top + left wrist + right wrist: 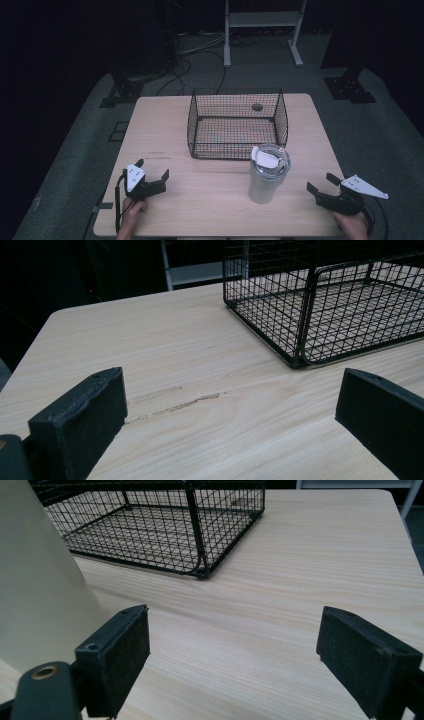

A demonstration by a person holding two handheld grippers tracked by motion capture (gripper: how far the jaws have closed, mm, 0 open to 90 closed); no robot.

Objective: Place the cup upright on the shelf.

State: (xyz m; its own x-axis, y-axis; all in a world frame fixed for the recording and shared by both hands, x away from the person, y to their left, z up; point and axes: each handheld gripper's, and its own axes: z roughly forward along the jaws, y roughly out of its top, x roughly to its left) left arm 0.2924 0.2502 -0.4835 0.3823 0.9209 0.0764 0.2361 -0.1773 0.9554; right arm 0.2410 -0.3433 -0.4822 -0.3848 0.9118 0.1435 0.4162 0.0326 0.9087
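From where I stand, the wire basket [237, 123] sits at the back middle of the pale wooden desk [210, 192], and everything else is best placed against it. Off to the basket's near left, close to the desk's front edge, a hand [131, 211] holds the left gripper [152, 169] with its jaws spread wide and nothing between them; the forearm is cut off by the bottom of the high view. The left gripper view catches a scuffed streak [172, 405] in the wood just in front of those jaws, which is barely a faint mark from above, and it cuts the basket off at the top and right.

Just in front of the basket's near right corner stands a pale tumbler [265, 175] with a clear lid [270, 160] and a white flap on top. In the right gripper view the tumbler [40, 580] is a plain cream wall at the left edge, its top and base out of frame, so the lid cannot be seen there.

Farthest right of the basket, at the desk's front corner, the right gripper [321, 182] is held in a hand [354, 226] partly cropped; its jaws stand wide apart, empty, well clear of the tumbler. Something small and round [257, 107] lies beyond the basket's mesh; I cannot make out what it is
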